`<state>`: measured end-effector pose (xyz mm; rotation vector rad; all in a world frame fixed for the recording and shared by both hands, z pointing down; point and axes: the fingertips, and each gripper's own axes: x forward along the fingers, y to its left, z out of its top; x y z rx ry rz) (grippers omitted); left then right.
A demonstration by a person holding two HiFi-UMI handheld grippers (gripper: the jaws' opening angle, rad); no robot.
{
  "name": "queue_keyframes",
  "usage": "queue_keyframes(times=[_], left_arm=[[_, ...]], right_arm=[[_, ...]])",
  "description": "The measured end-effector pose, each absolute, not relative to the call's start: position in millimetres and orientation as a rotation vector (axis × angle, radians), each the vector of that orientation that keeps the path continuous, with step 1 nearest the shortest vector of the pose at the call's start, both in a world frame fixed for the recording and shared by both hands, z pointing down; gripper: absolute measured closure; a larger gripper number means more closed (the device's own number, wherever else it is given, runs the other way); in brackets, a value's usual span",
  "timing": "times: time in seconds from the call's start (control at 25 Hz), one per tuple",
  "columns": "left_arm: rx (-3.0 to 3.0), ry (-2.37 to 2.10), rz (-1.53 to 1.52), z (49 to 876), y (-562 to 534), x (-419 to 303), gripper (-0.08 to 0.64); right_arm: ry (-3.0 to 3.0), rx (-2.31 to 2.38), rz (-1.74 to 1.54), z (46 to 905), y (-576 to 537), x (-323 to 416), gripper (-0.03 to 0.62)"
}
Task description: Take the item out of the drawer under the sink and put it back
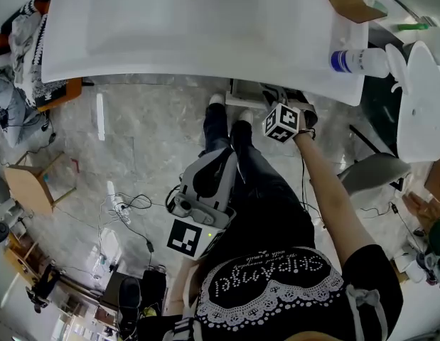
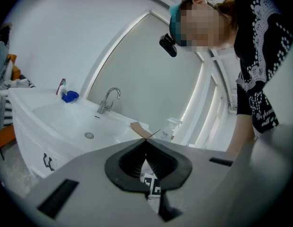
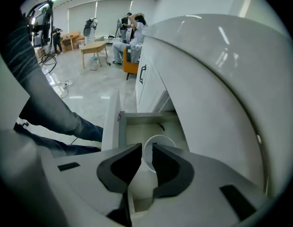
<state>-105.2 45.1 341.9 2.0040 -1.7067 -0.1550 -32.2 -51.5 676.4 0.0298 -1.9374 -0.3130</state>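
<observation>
In the open white drawer, the fingers of your right gripper stand slightly apart, the round white cup's rim between them; keep them centred. Your left gripper is closed, empty.

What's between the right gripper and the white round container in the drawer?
Nothing. In the right gripper view the right gripper, jaws open, sits above the white round container.

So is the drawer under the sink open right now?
Yes, the drawer stands pulled out in the right gripper view, with a white cup sitting inside it.
</observation>
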Motion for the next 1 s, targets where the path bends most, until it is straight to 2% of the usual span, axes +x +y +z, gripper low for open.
queue_keyframes(times=[0.92,1.0], left_arm=[[1.948,-1.697,-0.146,360,42,-134,0.557],[1.953,-1.700,-0.154,360,40,-135,0.557]], right_arm=[[-1.747,0.036,-0.176,733,-66,-33,0.531],[-1.743,0.047,-0.141,739,-66,-29,0.547]])
